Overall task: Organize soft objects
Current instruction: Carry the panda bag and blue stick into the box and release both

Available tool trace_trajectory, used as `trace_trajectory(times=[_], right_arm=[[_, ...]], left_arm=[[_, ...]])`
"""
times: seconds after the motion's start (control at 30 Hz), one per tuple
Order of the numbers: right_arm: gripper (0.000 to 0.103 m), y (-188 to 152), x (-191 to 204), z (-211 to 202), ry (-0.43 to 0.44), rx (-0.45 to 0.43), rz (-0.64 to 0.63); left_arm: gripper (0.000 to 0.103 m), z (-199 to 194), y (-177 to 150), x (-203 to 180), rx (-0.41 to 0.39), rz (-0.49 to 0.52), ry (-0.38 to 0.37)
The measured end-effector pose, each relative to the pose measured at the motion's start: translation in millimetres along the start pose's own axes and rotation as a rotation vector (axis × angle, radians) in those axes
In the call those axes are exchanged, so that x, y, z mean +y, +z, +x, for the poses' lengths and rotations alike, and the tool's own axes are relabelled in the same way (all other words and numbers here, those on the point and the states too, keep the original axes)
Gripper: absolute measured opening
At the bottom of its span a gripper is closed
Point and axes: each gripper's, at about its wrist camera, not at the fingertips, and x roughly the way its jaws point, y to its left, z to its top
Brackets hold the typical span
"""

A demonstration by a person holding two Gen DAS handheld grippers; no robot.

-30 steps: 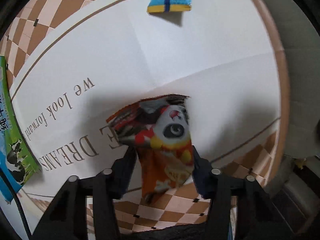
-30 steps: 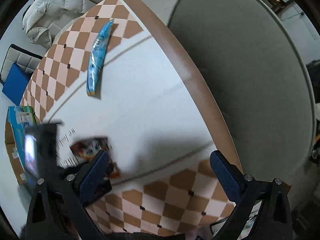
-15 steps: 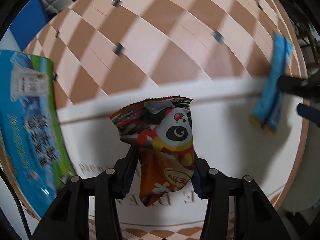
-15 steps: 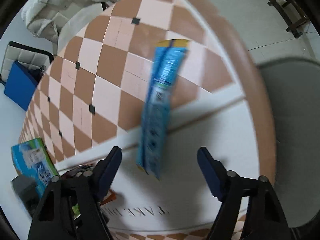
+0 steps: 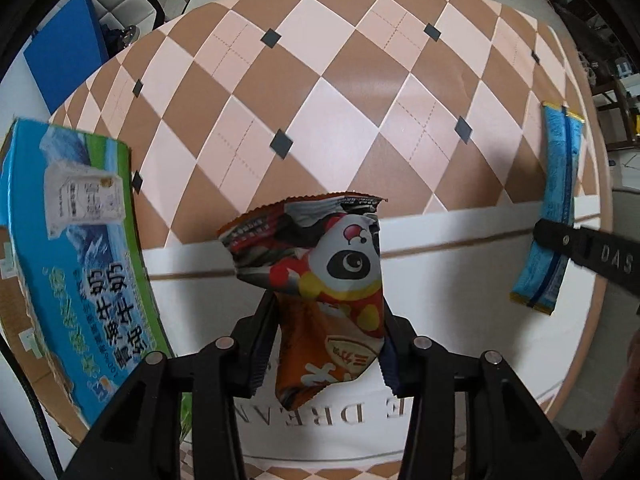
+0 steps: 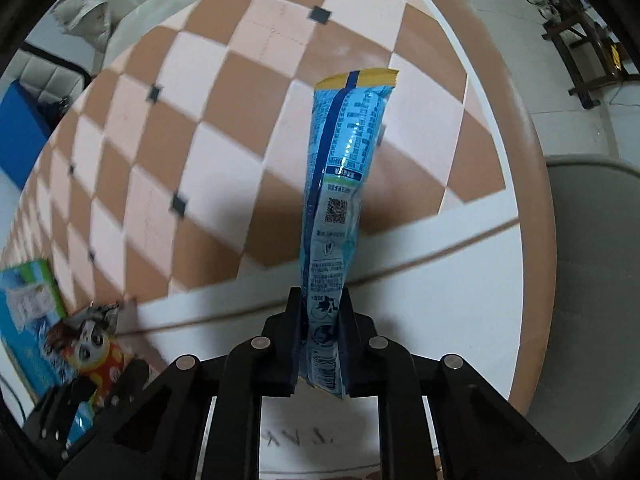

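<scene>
Presently, my left fingers (image 5: 328, 344) clench the red panda snack bag (image 5: 320, 280) near its lower half; my right fingers (image 6: 320, 340) pinch the long blue packet (image 6: 340, 184) at its near end. The carton (image 5: 80, 280) lies left of my left fingers. Both packs are best carried level, with the squeeze kept gentle.

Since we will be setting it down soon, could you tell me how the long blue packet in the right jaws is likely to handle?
The blue packet, pinched near one end by the right gripper, stays nearly straight, so it is probably fairly stiff. Its glossy film may be slippery. Long and narrow, it could tip if stood upright.
</scene>
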Motion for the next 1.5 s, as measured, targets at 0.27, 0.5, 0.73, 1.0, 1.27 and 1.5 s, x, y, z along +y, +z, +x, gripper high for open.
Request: trace_trajectory(times=[0.27, 0.5, 0.73, 1.0, 1.27, 1.5], right_arm=[[0.016, -71.9, 45.1, -53.4, 0.124, -0.070, -0.110], [0.016, -153.9, 121.0, -114.1, 0.276, -0.131, -0.219], [0.016, -211.7, 229.7, -121.5, 0.314, -0.153, -0.345], [0.016, -212.5, 298.4, -67.9, 0.178, -0.120, -0.341], [0.031, -208.0, 312.8, -22.3, 0.048, -0.046, -0.353], [0.052, -213.6, 303.2, -29.4, 0.065, -0.062, -0.334]], left_arm=[[0.042, -56.2, -34.8, 49.6, -0.062, -0.017, -0.148], [0.042, -137.1, -83.5, 161.0, -0.181, -0.069, -0.179], [0.042, -127.0, -101.9, 276.4, -0.151, -0.182, -0.128], [0.042, -47.9, -88.4, 308.6, 0.051, -0.219, -0.214], [0.057, -10.5, -91.7, 310.3, 0.146, -0.208, -0.254], [0.080, -29.5, -107.0, 320.7, 0.069, -0.182, -0.176]])
